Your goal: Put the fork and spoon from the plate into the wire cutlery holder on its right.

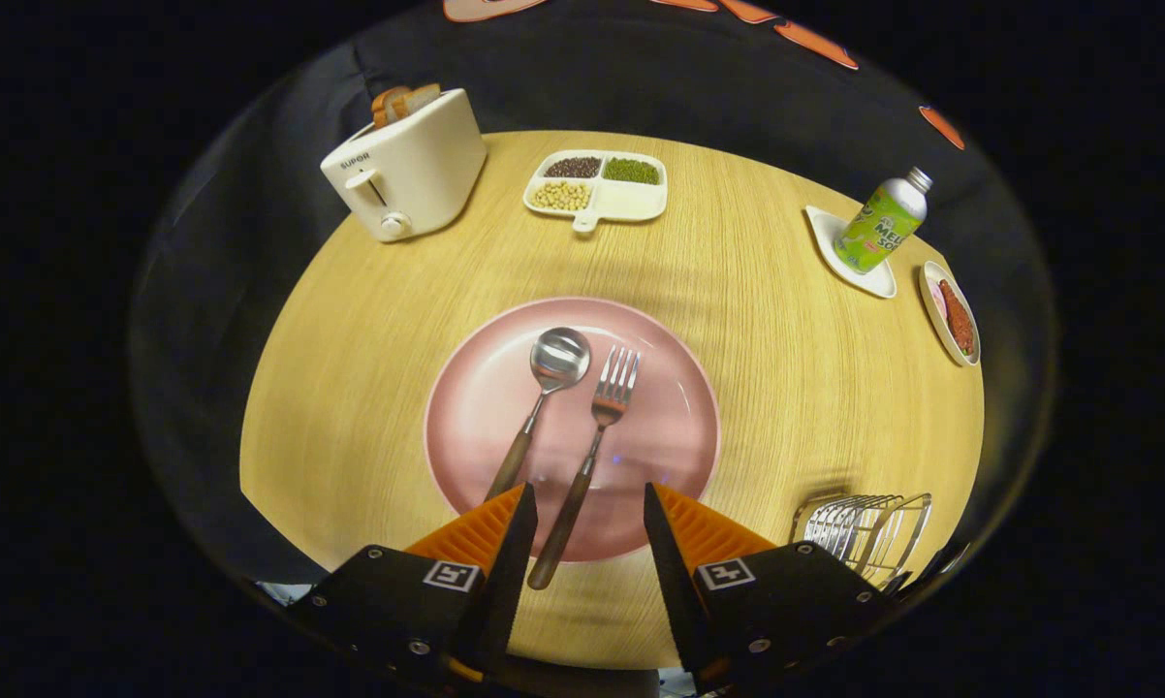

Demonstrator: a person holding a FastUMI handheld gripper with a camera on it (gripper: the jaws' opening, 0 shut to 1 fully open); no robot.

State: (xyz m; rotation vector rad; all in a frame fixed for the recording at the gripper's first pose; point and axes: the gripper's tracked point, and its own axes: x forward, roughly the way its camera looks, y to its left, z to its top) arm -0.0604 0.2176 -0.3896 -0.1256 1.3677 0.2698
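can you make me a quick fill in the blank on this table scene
1. The steel wooden-handled spoon and matching fork lie side by side on the round ____ plate.
2. The open tool has the ____'s handle between its fingers.
3. Bread slices stick out of the cream ____ on the round wooden table.

Missing words: pink; fork; toaster

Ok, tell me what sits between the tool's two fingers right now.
In the gripper view, the open tool has the fork handle end lying between its fingers, on the pink plate. The spoon handle lies beside the left finger.
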